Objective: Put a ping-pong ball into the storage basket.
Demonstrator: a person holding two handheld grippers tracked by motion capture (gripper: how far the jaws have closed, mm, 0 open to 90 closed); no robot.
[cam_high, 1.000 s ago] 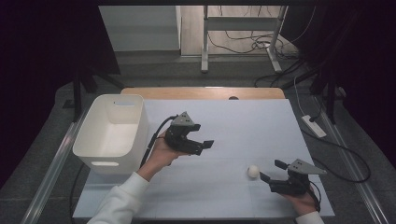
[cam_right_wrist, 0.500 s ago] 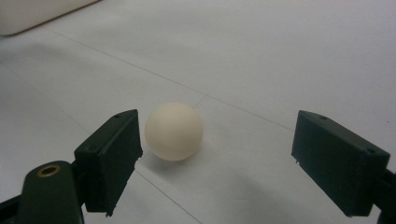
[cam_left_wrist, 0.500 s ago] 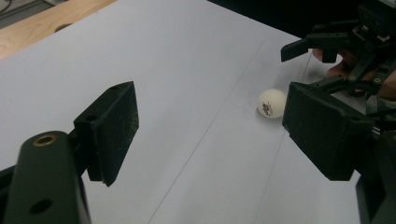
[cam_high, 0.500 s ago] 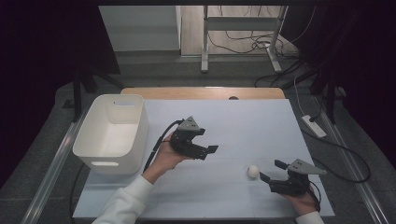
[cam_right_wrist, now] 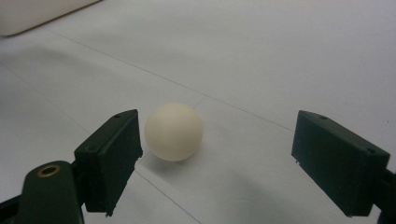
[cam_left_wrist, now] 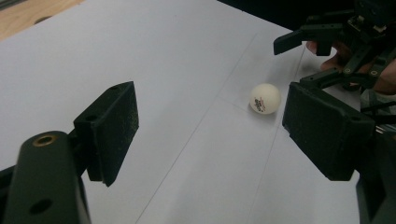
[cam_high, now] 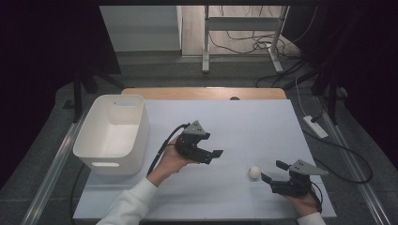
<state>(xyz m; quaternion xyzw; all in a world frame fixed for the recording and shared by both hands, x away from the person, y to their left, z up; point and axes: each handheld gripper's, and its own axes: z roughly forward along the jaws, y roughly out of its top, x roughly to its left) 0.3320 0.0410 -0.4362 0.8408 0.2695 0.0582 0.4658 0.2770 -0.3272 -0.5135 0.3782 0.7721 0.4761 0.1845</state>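
A small white ball (cam_high: 254,172) lies on the white table sheet (cam_high: 244,122) at the front right. My right gripper (cam_high: 273,171) sits just to its right, low on the sheet and open. In the right gripper view the ball (cam_right_wrist: 173,131) rests just ahead of the gripper's (cam_right_wrist: 215,154) left jaw, touching neither pad. My left gripper (cam_high: 213,156) hovers mid-table, pointing right toward the ball, and is open with nothing between its pads. In the left gripper view the gripper (cam_left_wrist: 215,126) faces the ball (cam_left_wrist: 265,98), and the right gripper (cam_left_wrist: 299,58) shows beyond it.
A white plastic bin (cam_high: 112,133) stands at the table's left edge, nothing visible in it. A strip of bare wood (cam_high: 202,93) runs along the back of the table. Cables and a power strip (cam_high: 315,126) lie on the floor to the right.
My left gripper has drifted a little to the right and nearer, toward the ball. The right gripper and the ball have stayed put.
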